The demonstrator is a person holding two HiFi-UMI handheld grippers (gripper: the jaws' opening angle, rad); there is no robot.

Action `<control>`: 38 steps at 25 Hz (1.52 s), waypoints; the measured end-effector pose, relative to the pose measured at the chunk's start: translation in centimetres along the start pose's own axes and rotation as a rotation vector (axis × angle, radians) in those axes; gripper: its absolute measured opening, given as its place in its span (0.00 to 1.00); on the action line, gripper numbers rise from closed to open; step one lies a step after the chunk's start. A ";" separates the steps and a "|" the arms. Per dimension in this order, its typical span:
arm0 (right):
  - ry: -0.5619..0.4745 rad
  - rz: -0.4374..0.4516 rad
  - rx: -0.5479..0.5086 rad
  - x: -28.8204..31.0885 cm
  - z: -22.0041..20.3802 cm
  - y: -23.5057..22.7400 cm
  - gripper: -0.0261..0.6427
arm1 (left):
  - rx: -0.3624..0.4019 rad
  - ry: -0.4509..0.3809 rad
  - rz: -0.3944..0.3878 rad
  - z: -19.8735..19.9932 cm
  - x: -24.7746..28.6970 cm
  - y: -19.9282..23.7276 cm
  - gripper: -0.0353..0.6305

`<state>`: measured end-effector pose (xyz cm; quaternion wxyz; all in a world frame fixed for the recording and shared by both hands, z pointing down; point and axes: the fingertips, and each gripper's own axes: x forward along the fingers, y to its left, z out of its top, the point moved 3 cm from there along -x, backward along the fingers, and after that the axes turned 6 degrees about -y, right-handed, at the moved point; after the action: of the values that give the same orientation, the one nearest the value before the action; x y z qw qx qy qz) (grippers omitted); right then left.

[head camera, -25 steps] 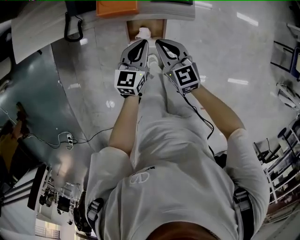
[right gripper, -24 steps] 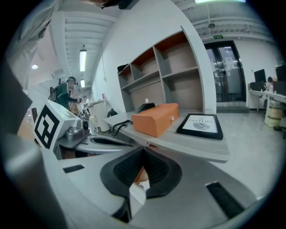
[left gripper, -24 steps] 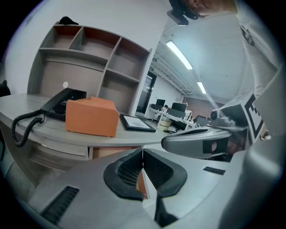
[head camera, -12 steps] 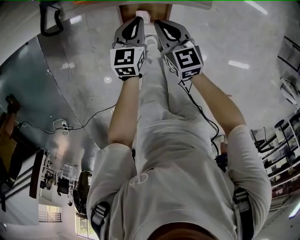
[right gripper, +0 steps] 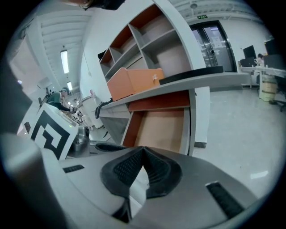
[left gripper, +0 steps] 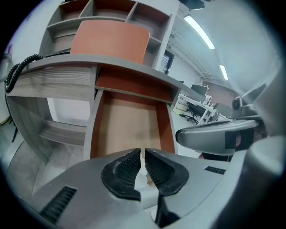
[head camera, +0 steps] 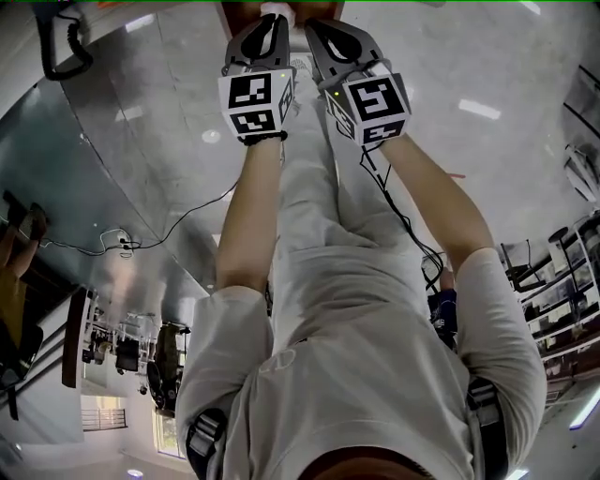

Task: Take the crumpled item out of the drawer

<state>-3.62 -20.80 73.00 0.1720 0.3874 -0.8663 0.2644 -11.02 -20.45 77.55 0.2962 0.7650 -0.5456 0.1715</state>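
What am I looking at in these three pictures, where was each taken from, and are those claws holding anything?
No robot: a person holds a hand-operated gripper in each hand; the patterned cubes are part of them. The head view looks down from the person's head along both arms. The other two views ride on the grippers and look along their jaws at an open drawer under a grey desk, which carries an orange box. The left gripper has just been opening its jaws; they stand slightly apart with nothing gripped. The right gripper is shut on nothing. The white lump between the gripper tips, at the head view's top edge, is probably the crumpled item.
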 end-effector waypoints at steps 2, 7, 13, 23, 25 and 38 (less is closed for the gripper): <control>-0.001 -0.002 0.008 0.0 -0.4 -0.4 0.04 | 0.010 0.015 0.003 -0.6 0.5 0.0 0.11; -0.001 0.003 0.023 0.4 -1.3 -0.1 0.04 | -0.002 0.059 0.012 -1.9 1.4 0.4 0.17; -0.007 0.007 0.047 0.2 -1.7 0.0 0.04 | 0.014 0.096 0.015 -2.2 2.2 -0.3 0.20; -0.021 0.011 0.024 0.0 -1.9 0.4 0.04 | 0.047 0.200 0.051 -3.4 2.8 0.3 0.28; -0.023 0.015 0.018 -0.1 -1.9 0.6 0.04 | 0.049 0.210 0.050 -3.2 3.0 0.2 0.27; -0.013 -0.019 0.061 0.0 -2.8 -0.4 0.04 | 0.049 0.270 0.046 -3.7 4.2 0.1 0.27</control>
<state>-3.02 -19.34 75.37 0.1570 0.4023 -0.8551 0.2867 -9.43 -21.19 82.92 0.3441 0.7292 -0.5137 0.2931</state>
